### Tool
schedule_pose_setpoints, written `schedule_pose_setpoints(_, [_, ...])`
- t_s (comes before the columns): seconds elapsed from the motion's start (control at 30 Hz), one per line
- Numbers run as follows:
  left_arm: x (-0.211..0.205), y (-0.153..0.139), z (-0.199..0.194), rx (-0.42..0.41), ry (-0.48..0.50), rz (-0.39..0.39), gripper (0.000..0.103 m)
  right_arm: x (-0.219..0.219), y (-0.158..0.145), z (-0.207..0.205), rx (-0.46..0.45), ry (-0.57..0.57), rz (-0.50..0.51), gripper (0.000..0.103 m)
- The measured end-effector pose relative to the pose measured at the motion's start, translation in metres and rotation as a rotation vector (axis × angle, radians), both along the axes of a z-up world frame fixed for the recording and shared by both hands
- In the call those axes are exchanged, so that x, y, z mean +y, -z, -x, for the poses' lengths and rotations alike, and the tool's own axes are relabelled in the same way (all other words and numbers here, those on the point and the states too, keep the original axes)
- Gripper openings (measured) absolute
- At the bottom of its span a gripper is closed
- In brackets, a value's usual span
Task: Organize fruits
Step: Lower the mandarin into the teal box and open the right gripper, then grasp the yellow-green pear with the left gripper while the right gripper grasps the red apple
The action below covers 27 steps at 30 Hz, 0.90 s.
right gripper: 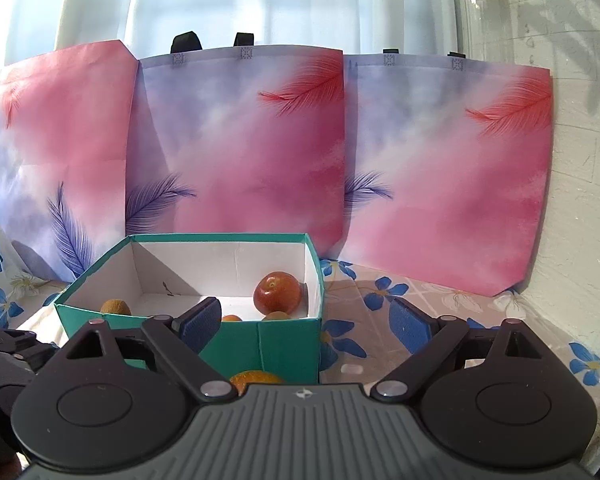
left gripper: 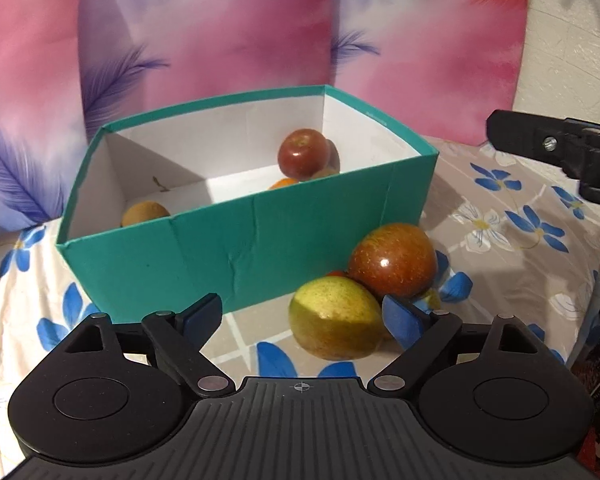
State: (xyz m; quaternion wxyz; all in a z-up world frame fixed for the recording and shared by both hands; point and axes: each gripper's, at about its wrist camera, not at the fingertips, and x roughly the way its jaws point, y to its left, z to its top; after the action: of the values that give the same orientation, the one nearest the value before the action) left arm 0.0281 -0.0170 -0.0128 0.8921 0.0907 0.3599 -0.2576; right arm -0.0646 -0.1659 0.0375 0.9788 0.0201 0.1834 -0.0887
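Note:
A teal box with a white inside stands on the flowered cloth. It holds a red apple, a kiwi and an orange. Outside, by its right front corner, lie a yellow-green mango and a red apple. My left gripper is open, low over the cloth, with the mango between its fingers. In the right wrist view the box shows with the apple and kiwi inside. My right gripper is open and empty above the box's near wall. An orange lies just below it.
Pink and lilac feather-print bags stand behind the box against a curtain. A white wall is at the right, with a clear bottle by it. The right gripper's black body shows at the right of the left wrist view.

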Motion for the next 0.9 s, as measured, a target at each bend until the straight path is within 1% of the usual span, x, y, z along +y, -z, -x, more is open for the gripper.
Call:
schedule_pose_setpoints(0.1, [-0.008, 0.008, -0.003, 0.023, 0.013, 0.005, 0.089, -0.004, 0.001, 0.009, -0.013, 0.019, 0.006, 0.091])
schedule_pose_setpoints(0.23, [-0.017, 0.016, -0.007, 0.032, 0.033, 0.01, 0.089, -0.01, 0.007, 0.012, 0.017, 0.023, -0.027, 0.091])
schedule_pose_setpoints(0.3, [-0.021, 0.021, -0.01, 0.035, 0.032, -0.002, 0.089, -0.012, 0.009, 0.012, 0.032, 0.03, -0.034, 0.091])
schedule_pose_setpoints(0.37, [-0.024, 0.026, -0.014, 0.042, 0.035, -0.008, 0.085, -0.014, 0.011, 0.011, 0.041, 0.03, -0.038, 0.091])
schedule_pose_setpoints(0.4, [-0.025, 0.029, -0.016, 0.052, 0.032, -0.012, 0.081, -0.014, 0.011, 0.012, 0.044, 0.032, -0.04, 0.091])
schedule_pose_setpoints(0.47, [-0.024, 0.035, -0.021, 0.089, 0.038, 0.009, 0.08, -0.014, 0.012, 0.012, 0.047, 0.028, -0.039, 0.092])
schedule_pose_setpoints(0.53, [-0.021, 0.039, -0.026, 0.132, 0.038, 0.035, 0.074, -0.013, 0.013, 0.013, 0.049, 0.024, -0.034, 0.092])
schedule_pose_setpoints(0.77, [-0.01, 0.046, -0.035, 0.178, 0.055, 0.118, 0.073, -0.012, 0.015, 0.008, 0.077, 0.018, -0.039, 0.092])
schedule_pose_setpoints(0.83, [-0.007, 0.045, -0.034, 0.179, 0.051, 0.115, 0.073, -0.011, 0.016, 0.006, 0.091, 0.017, -0.045, 0.092])
schedule_pose_setpoints(0.9, [-0.006, 0.042, -0.028, 0.153, 0.03, 0.081, 0.073, -0.01, 0.017, 0.004, 0.099, 0.013, -0.045, 0.092])
